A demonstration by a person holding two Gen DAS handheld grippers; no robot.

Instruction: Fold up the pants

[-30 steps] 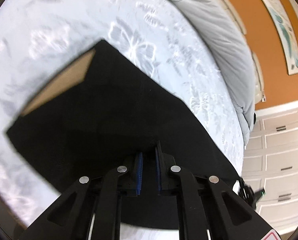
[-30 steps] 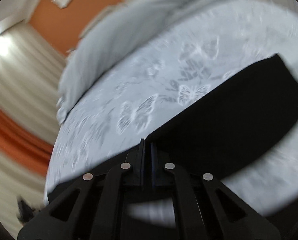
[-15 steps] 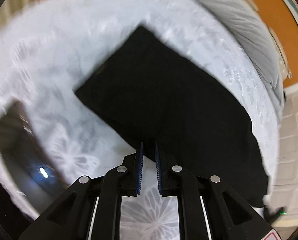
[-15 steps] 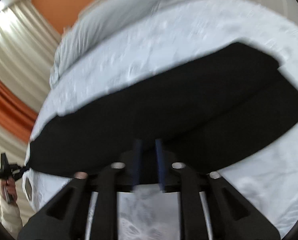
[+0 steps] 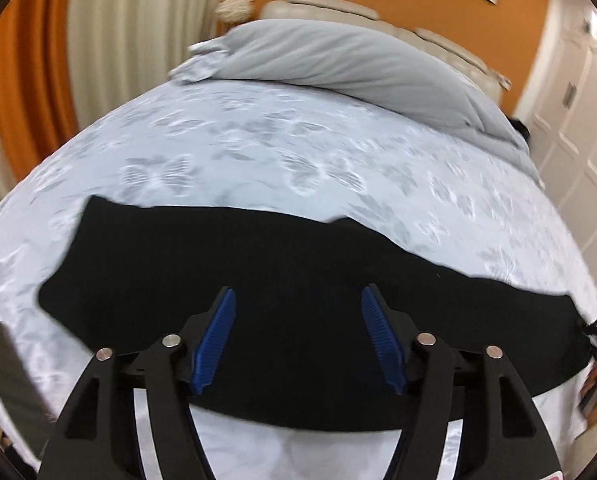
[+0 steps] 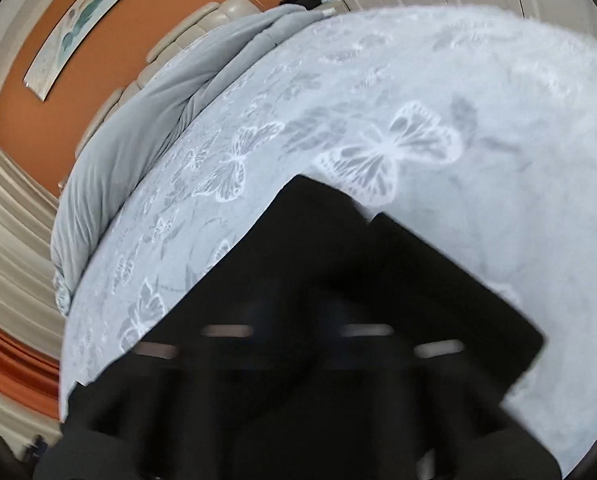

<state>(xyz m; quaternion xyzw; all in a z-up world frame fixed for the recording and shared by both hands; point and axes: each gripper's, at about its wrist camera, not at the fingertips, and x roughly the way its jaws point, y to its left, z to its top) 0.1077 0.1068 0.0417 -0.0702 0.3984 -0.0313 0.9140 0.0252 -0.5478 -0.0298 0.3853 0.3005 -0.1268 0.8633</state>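
The black pants [image 5: 282, 256] lie folded lengthwise as a long flat band across the pale butterfly-print bedspread [image 5: 258, 152]. My left gripper [image 5: 298, 300] is open, its blue pads [image 5: 214, 336] spread wide just above the near edge of the pants, holding nothing. In the right wrist view the pants [image 6: 338, 264] show one squared end with two layers slightly offset. My right gripper [image 6: 298, 320] is a dark motion blur over the black cloth; its fingers cannot be made out.
A grey duvet [image 5: 338, 64] is bunched along the far side of the bed below a padded headboard [image 5: 338, 2]. Orange and cream curtains [image 5: 50, 60] hang at the left. White cabinet doors [image 5: 578, 120] stand at the right. A dark flat object [image 5: 6, 380] lies at the bed's left edge.
My left gripper has opened from shut and swung to face the long side of the pants. The right wrist view has turned toward one end of the pants and become blurred.
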